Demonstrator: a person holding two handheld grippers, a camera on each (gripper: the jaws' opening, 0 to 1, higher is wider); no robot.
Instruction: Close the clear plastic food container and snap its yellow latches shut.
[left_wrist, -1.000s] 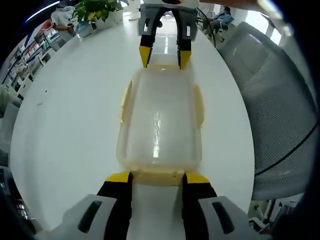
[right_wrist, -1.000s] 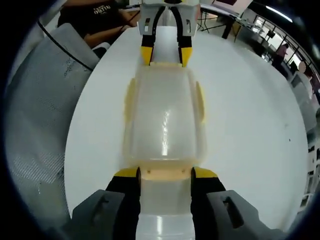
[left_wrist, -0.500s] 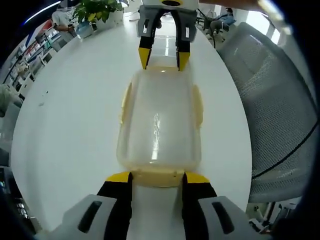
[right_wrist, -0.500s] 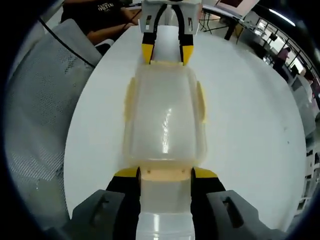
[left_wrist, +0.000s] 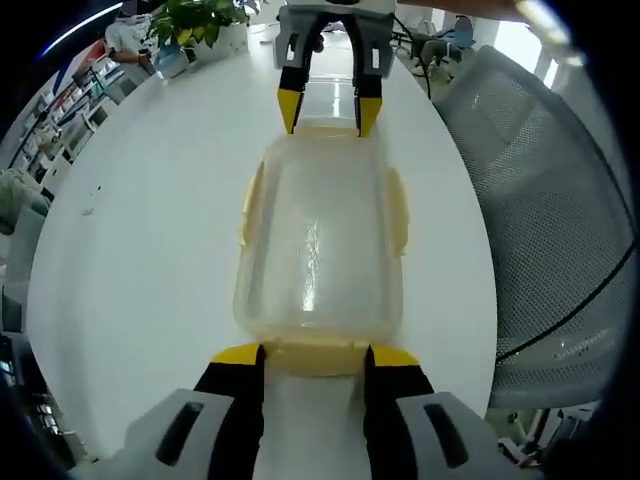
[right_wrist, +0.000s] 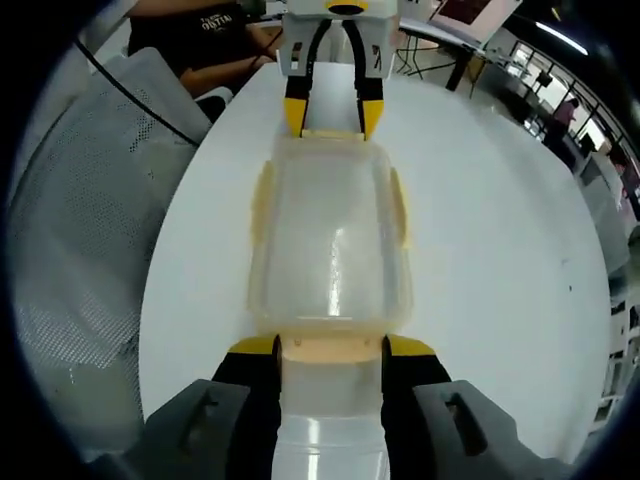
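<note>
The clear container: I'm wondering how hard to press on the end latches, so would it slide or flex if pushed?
Probably light: the container looks empty. On the smooth white table it could slide, though the left gripper and right gripper bracket opposite ends. Its thin clear lid may flex somewhat.

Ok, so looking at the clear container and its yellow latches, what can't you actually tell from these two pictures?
- Near end yellow latch, left gripper view: the left gripper straddles it, so whether it is snapped is unclear.
- Same for the end latch between the right gripper jaws, right gripper view.
- Side latches: seen edge-on through the clear plastic food container; snapped or loose, cannot tell.
- Grey mesh chair: cut off by the view's edge.
</note>
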